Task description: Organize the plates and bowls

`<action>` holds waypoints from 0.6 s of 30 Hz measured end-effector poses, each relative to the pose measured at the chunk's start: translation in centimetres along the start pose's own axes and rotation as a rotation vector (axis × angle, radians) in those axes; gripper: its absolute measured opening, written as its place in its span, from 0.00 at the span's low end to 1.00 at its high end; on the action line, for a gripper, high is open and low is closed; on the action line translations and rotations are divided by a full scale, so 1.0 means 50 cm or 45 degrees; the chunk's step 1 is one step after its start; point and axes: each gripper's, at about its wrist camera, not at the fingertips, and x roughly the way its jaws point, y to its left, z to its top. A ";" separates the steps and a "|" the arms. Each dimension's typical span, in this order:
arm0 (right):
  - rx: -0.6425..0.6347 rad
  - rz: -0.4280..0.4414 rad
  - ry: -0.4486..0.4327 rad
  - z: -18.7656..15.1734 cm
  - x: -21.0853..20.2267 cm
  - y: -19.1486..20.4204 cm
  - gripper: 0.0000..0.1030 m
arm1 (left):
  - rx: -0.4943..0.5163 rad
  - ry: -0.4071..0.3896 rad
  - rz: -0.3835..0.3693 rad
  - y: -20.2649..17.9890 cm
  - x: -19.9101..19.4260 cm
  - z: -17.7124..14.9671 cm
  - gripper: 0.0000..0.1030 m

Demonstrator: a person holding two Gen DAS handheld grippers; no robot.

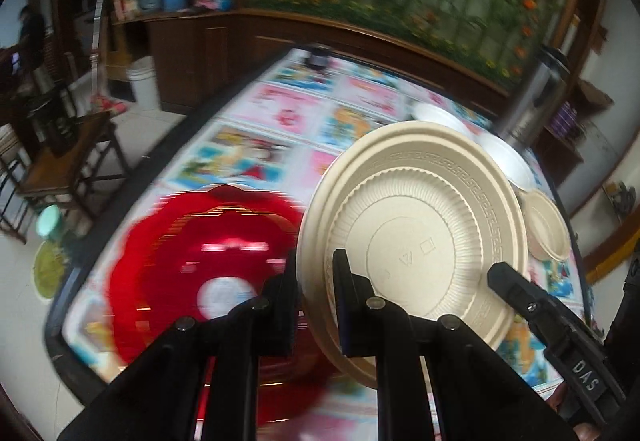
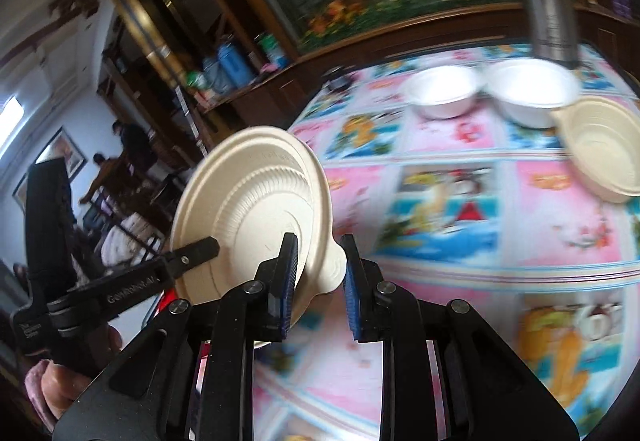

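A: In the left wrist view, our left gripper (image 1: 316, 305) has its jaws closed on the rim of the cream plate (image 1: 416, 225), which we hold tilted on edge above the tabletop (image 1: 280, 109). The plate's ribbed underside faces the camera, with a key-pattern band round the rim and faint embossed marks at the centre that we cannot read.

B: In the right wrist view the same cream plate (image 2: 256, 209) stands at the left. Our right gripper (image 2: 320, 281) has its jaws apart, one on each side of the plate's small tab; we cannot tell whether either pad touches it.

A: Below the plate lies a red tray (image 1: 208, 273), blurred by motion. Any writing?

B: The right gripper's finger (image 1: 560, 337), showing at the lower right of the left view, carries a white label reading "DAS". The lettering on the left gripper's finger (image 2: 132, 281) is too smeared to read.

A: Further along the cartoon-printed tablecloth (image 2: 460, 209) we see two white bowls (image 2: 444, 89) side by side, a cream bowl (image 2: 608, 149) just beside the right-hand one, and a steel flask (image 2: 548, 1) standing behind them.

B: They are well apart from the held plate.
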 end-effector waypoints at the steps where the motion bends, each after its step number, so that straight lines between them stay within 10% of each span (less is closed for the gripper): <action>1: -0.020 0.011 0.018 -0.006 0.017 0.020 0.20 | -0.022 -0.002 0.020 0.028 -0.006 -0.001 0.13; 18: -0.163 0.013 0.213 -0.095 0.201 0.164 0.21 | -0.128 0.123 0.170 0.211 0.045 -0.050 0.16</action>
